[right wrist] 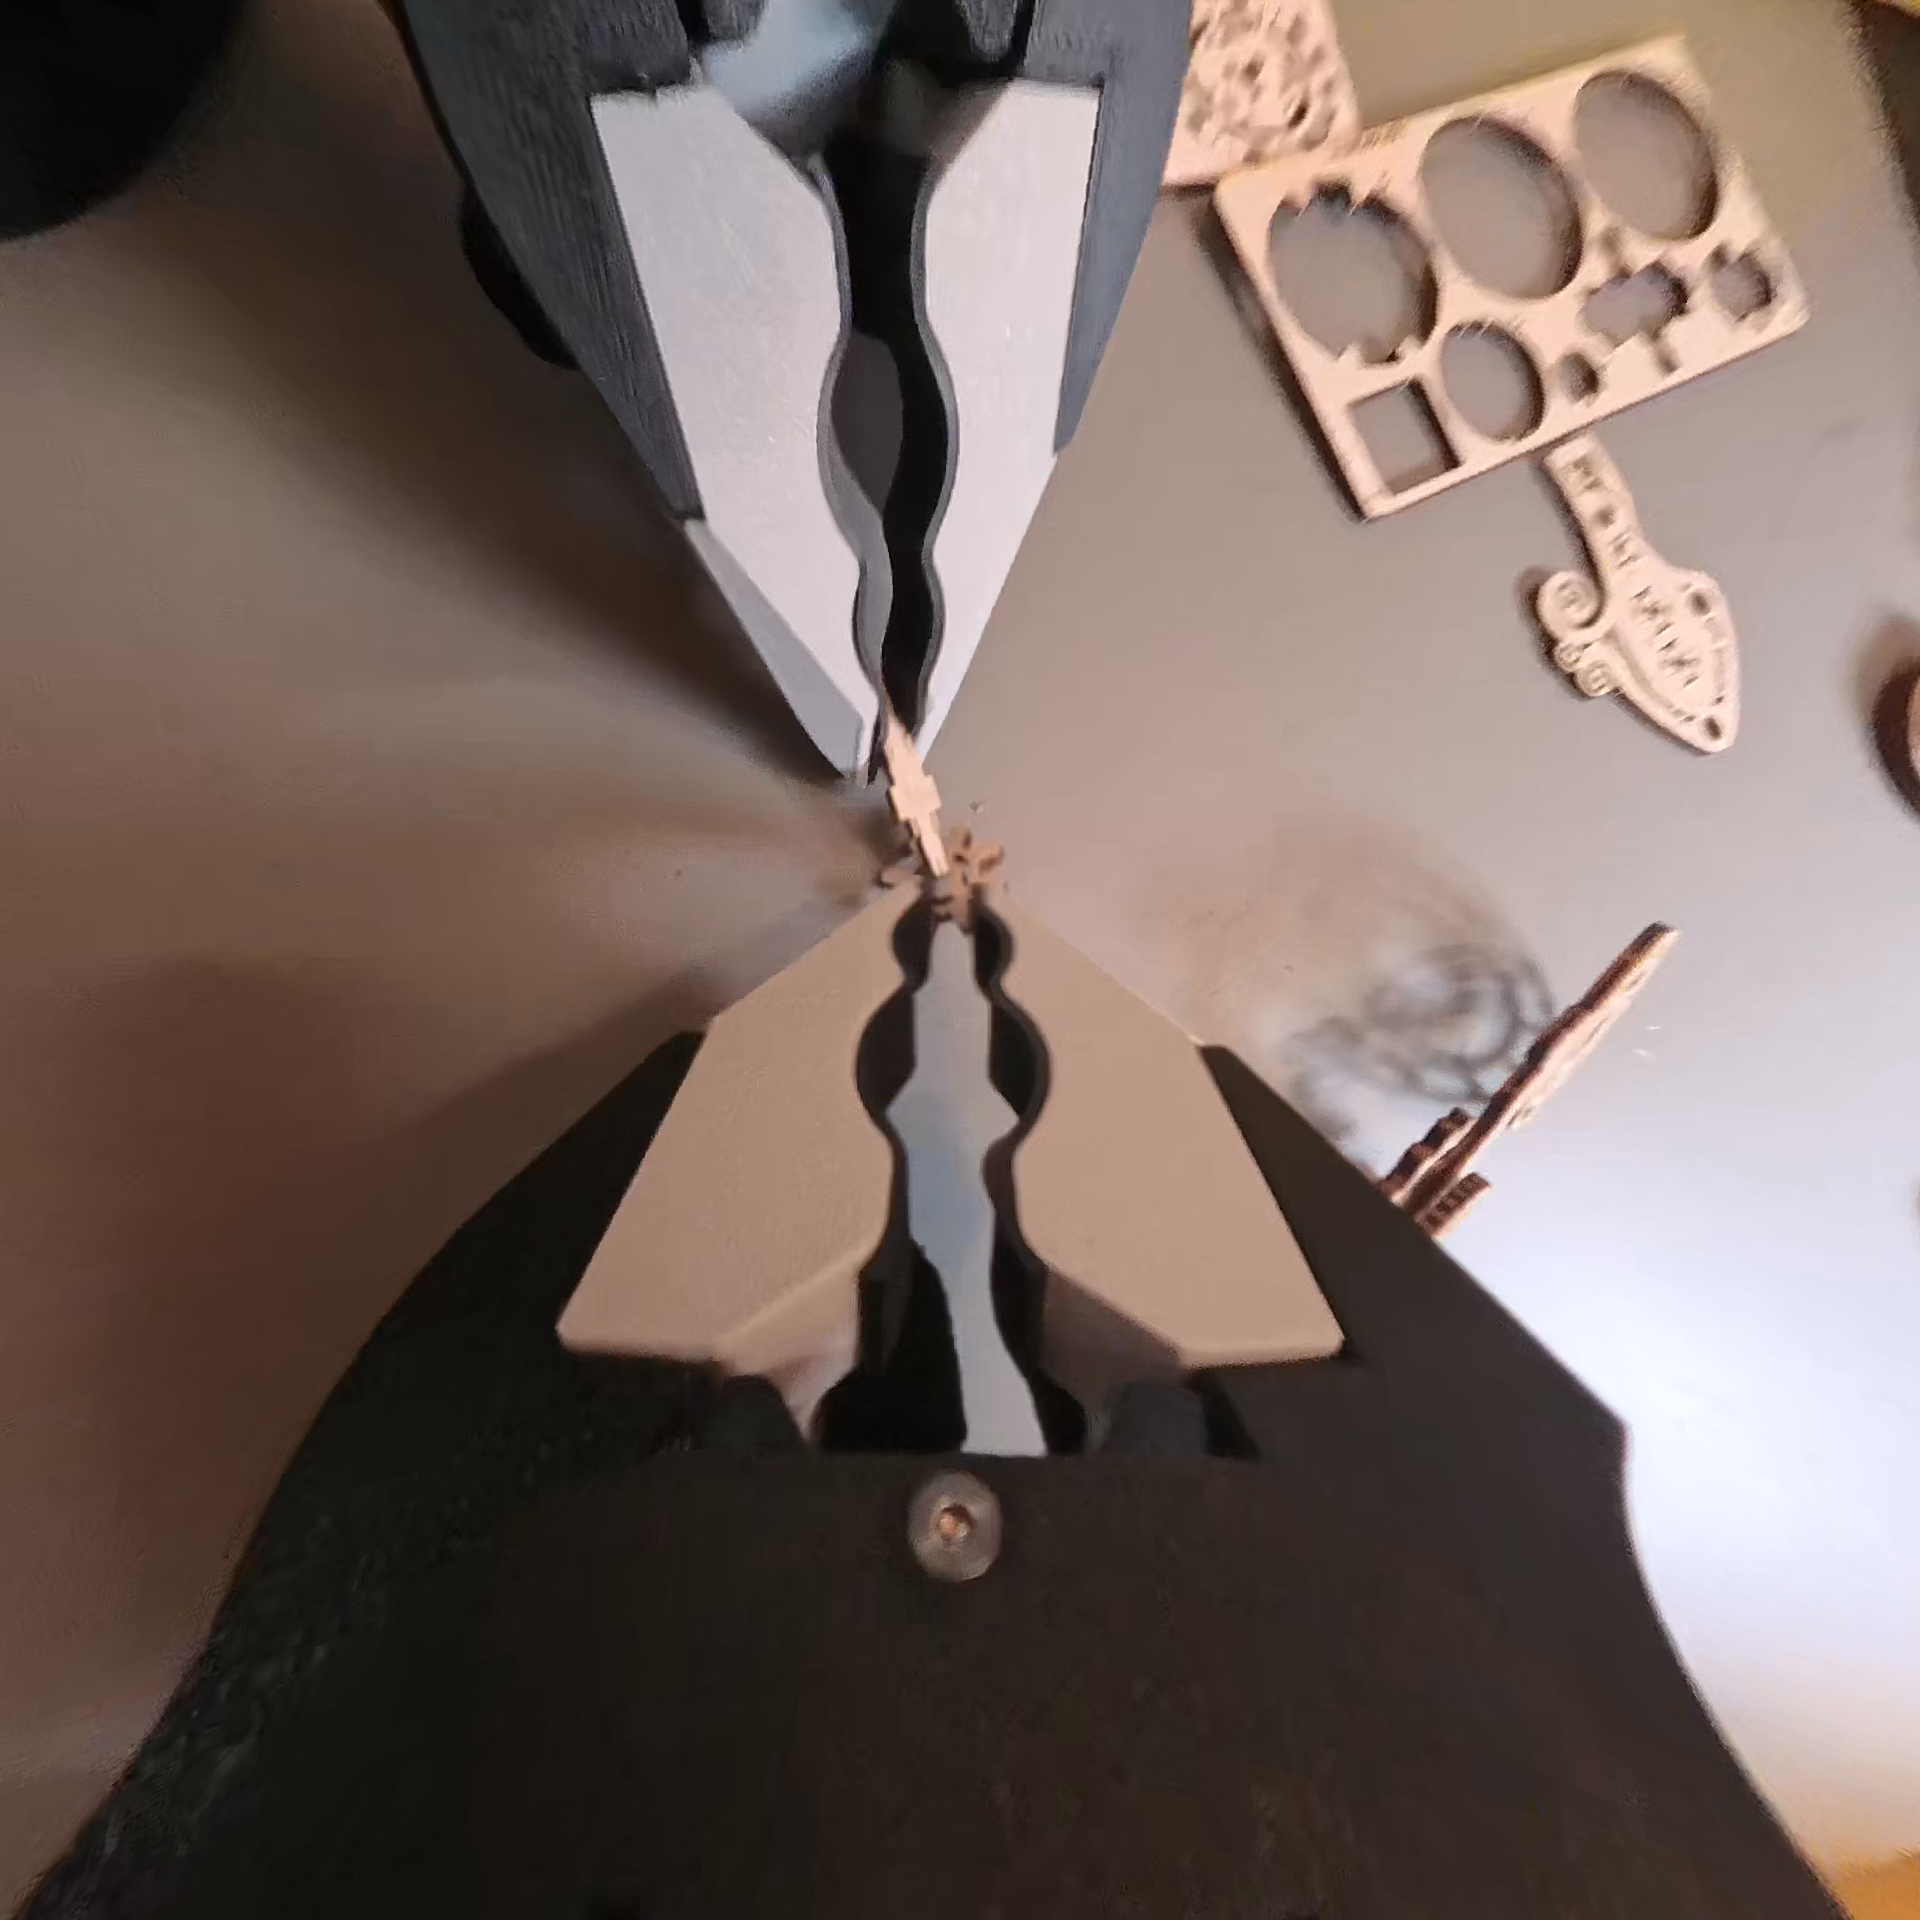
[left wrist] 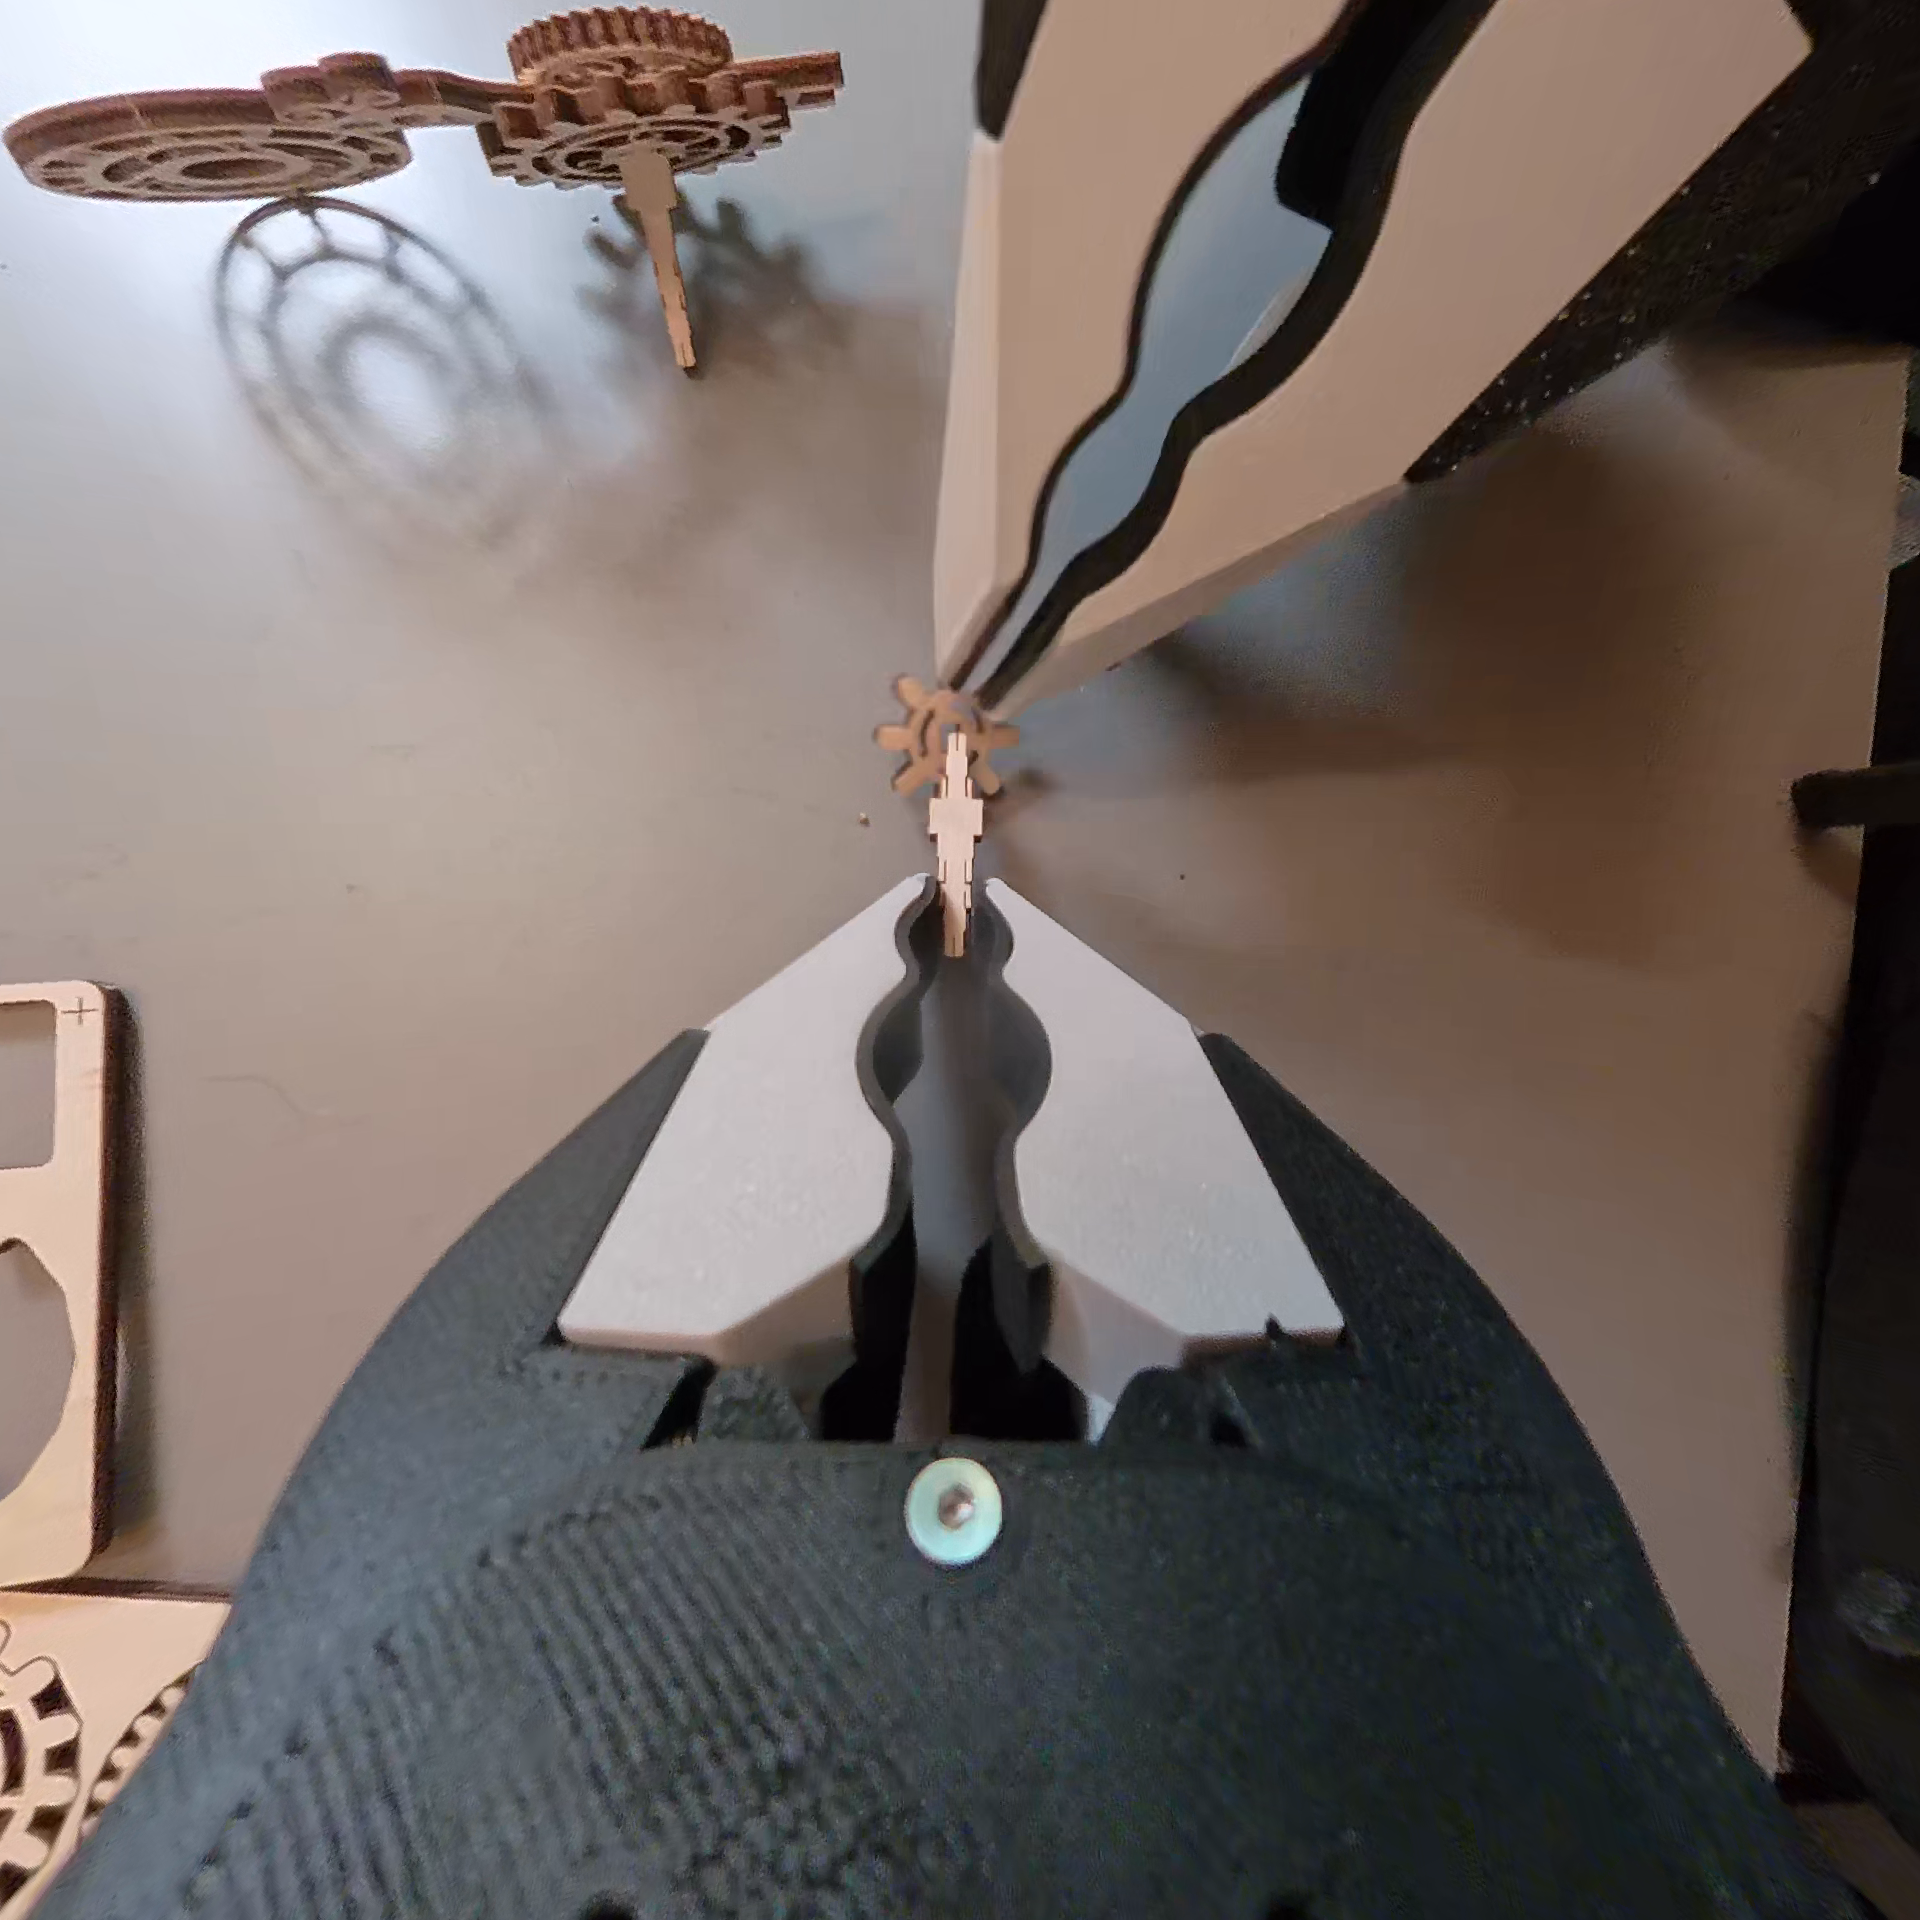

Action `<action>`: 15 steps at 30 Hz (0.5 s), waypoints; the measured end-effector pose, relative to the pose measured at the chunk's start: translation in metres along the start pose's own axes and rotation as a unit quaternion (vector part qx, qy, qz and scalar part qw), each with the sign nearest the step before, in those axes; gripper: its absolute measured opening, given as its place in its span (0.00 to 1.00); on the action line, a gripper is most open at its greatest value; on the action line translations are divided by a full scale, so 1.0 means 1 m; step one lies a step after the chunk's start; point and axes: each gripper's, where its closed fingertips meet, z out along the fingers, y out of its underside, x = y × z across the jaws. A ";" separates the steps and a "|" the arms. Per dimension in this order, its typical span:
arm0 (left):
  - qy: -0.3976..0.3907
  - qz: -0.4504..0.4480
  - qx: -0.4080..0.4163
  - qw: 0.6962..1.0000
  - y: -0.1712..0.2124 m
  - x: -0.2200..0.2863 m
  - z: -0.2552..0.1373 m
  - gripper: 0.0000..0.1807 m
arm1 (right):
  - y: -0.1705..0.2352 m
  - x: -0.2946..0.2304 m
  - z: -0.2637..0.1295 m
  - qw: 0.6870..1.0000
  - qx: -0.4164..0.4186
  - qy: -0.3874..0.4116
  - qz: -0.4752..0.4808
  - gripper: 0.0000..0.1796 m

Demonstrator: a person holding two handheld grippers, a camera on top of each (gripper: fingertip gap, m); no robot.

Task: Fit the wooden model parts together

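While the left tongs (left wrist: 954,914) pinch the near end of the pin (left wrist: 954,831), the left wrist view puts that pin dead ahead, its long axis running straight out from the tips, away from the camera. The far end meets the small gear (left wrist: 943,736), just beyond. That gear sits at the tips of the right tongs (left wrist: 977,694), which come in from the far right, closed down on its far edge. So it's pin near, gear far, tip to tip, above the grey table (left wrist: 416,727). Whether the pin is already in the gear's hole or only against it, I can't tell. Far left, a bigger gear assembly (left wrist: 436,135) stands on its own pin, well apart. A cut-out sheet (left wrist: 52,1247) lies at the near left edge.

Over to the right wrist view, blurred: the right tongs (right wrist: 948,914) are nipped narrow on the gear (right wrist: 961,878), right at their tips. The pin (right wrist: 914,805) lies just beyond it, leaning a touch left as it runs away to the left tongs (right wrist: 896,727), which grip its far end. Off to the right sit another cut-out sheet (right wrist: 1507,270) and a flat ornament (right wrist: 1652,634), well clear.

My call: the push has to go along the pin's axis, both tongs equally close, and that slight lean wants squaring first.
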 end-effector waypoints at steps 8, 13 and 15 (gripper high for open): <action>0.007 -0.008 0.004 1.000 0.000 0.000 0.000 0.02 | 0.007 -0.002 0.002 1.000 0.001 -0.015 0.004 0.10; -0.008 -0.019 0.001 1.000 0.004 -0.010 -0.005 0.03 | 0.017 -0.003 0.009 0.998 -0.031 -0.030 0.034 0.16; -0.003 -0.032 0.005 0.999 0.005 -0.012 -0.007 0.05 | 0.014 -0.004 0.011 0.998 -0.033 -0.038 0.046 0.16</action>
